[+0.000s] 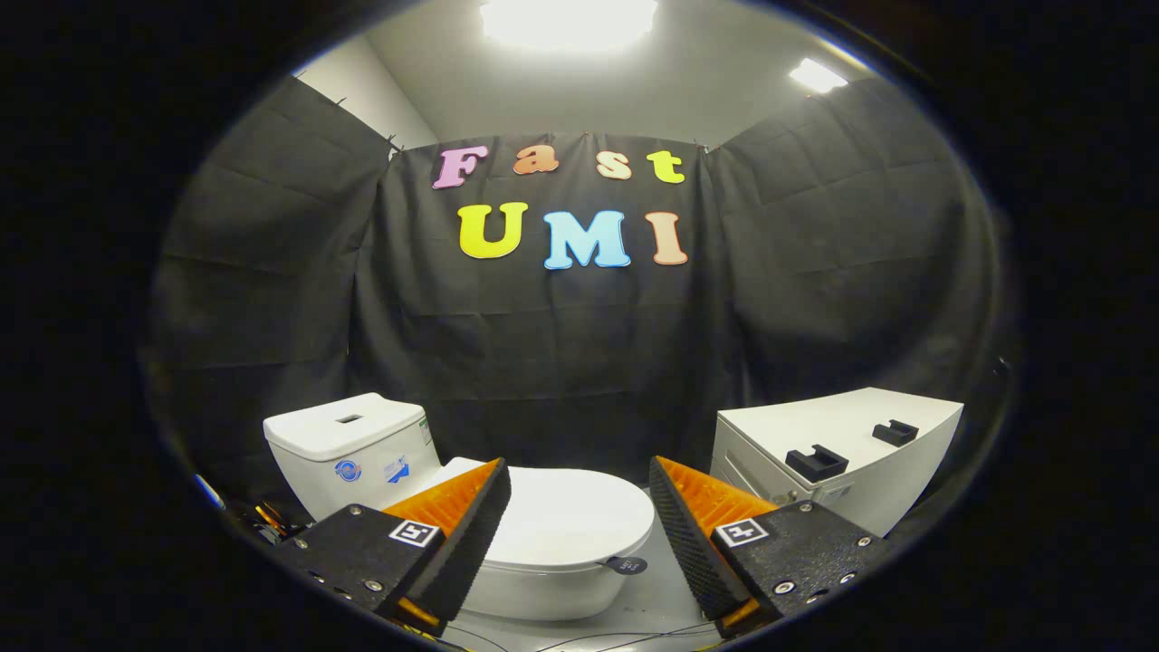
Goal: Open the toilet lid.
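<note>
- Toilet tank (pixel 349 448): white, boxy, with a flat cover and a rectangular flush button set in its top; two small stickers on the side facing the bowl; it stands beyond the left finger, against the black cloth wall
- Left finger (pixel 462 534): black ribbed pad with an orange back, its tip overlapping the rear left of the toilet lid in the view
- Toilet lid (pixel 566 521): white, smooth and glossy, oval, lying flat and closed on the bowl; a small dark tab (pixel 627 565) sticks out at its front right rim
- Gripper (pixel 579 478): fingers spread wide apart and holding nothing; the lid sits in the gap between them and just ahead, touched by neither
- Right finger (pixel 693 534): same make, just right of the lid's rim
- White cabinet (pixel 851 453): beyond the right finger, two black brackets (pixel 817 462) on top
</note>
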A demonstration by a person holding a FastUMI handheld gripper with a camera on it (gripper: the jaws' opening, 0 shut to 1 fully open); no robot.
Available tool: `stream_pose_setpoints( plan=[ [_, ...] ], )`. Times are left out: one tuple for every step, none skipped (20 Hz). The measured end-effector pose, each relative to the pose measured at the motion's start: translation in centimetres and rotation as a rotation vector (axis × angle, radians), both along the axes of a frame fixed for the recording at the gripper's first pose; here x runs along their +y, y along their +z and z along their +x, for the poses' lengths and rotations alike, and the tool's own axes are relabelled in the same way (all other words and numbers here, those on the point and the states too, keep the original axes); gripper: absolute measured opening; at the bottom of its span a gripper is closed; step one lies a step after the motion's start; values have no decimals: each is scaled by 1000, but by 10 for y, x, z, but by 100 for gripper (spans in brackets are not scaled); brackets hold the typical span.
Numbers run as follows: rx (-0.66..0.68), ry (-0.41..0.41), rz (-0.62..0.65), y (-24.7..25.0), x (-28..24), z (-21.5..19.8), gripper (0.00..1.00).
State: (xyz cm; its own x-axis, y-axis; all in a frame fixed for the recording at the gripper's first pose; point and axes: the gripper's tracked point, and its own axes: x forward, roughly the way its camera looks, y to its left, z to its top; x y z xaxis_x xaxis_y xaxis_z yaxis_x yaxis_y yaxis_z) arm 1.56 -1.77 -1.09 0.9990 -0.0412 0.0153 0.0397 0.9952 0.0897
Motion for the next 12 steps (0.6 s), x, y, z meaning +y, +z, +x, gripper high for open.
stream_pose_setpoints(
  plan=[
    [-2, 7, 16, -2, 2, 4, 95],
    [-3, 13, 34, -5, 2, 10, 95],
    [2, 14, 54, -10, 0, 16, 95],
    [9, 13, 72, -15, -2, 21, 95],
    [14, 10, 87, -21, -5, 25, 95],
    [20, 9, 97, -25, -7, 29, 95],
    [30, 8, 99, -31, -9, 32, 95],
    [37, 2, 98, -36, -13, 34, 95],
    [43, -2, 105, -41, -18, 36, 95],
    [49, -3, 121, -45, -20, 38, 95],
    [53, -4, 144, -50, -22, 39, 95],
    [60, -3, 171, -54, -23, 42, 95]
  ],
)
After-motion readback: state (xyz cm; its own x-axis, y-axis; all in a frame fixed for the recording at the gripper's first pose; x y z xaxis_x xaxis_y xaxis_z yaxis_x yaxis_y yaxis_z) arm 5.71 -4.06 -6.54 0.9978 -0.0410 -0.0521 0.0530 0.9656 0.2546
